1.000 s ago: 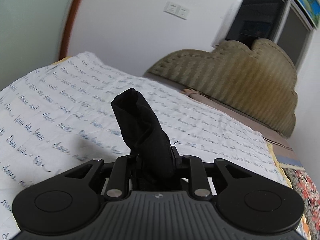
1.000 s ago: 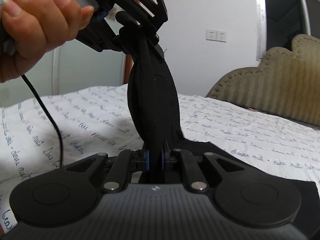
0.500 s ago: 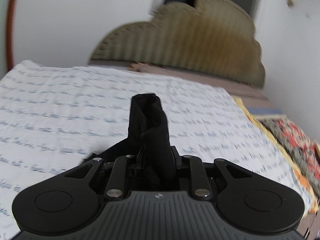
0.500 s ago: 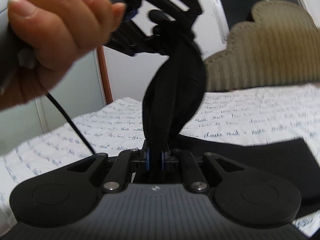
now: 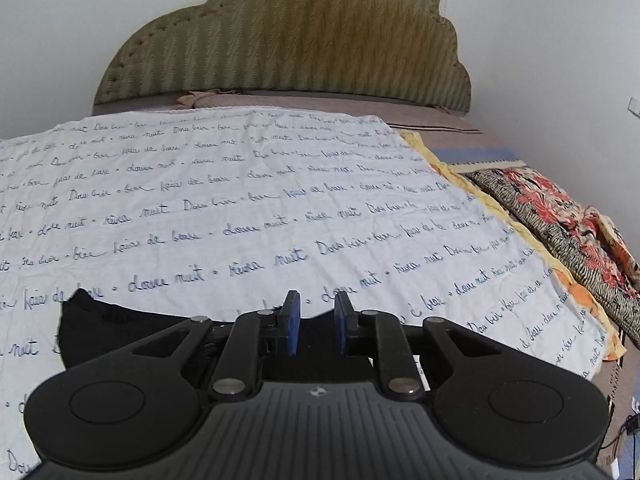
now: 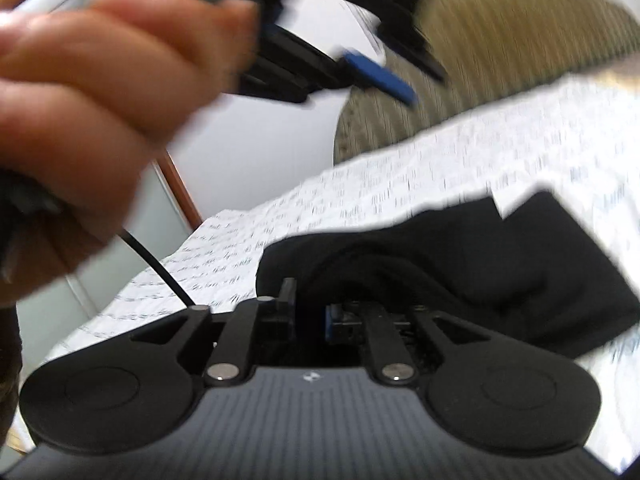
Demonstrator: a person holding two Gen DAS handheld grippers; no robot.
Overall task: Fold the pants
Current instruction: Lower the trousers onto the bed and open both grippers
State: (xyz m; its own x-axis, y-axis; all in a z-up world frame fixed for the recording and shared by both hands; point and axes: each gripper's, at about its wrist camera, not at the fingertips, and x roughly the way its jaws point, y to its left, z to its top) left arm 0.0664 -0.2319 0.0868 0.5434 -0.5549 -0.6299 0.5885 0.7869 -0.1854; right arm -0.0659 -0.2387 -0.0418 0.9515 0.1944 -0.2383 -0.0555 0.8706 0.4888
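The black pants (image 6: 480,264) lie folded in a heap on the white bedsheet with blue script (image 5: 280,208). In the left wrist view their edge (image 5: 104,320) shows just below and behind my left gripper (image 5: 316,316), which is open and empty with blue pads apart. My right gripper (image 6: 310,304) sits right at the pants; its jaws stand apart with cloth bunched at them. The left gripper also shows blurred in the right wrist view (image 6: 376,72), held by a hand above the bed.
An olive padded headboard (image 5: 288,40) stands at the far end of the bed. A floral blanket (image 5: 560,220) lies along the right edge. A cable (image 6: 156,264) hangs from the hand-held left gripper.
Both grippers have let go of the black cloth, which dropped onto the bed. The left gripper has swung to face the headboard and stands open. The right view is now motion-blurred.
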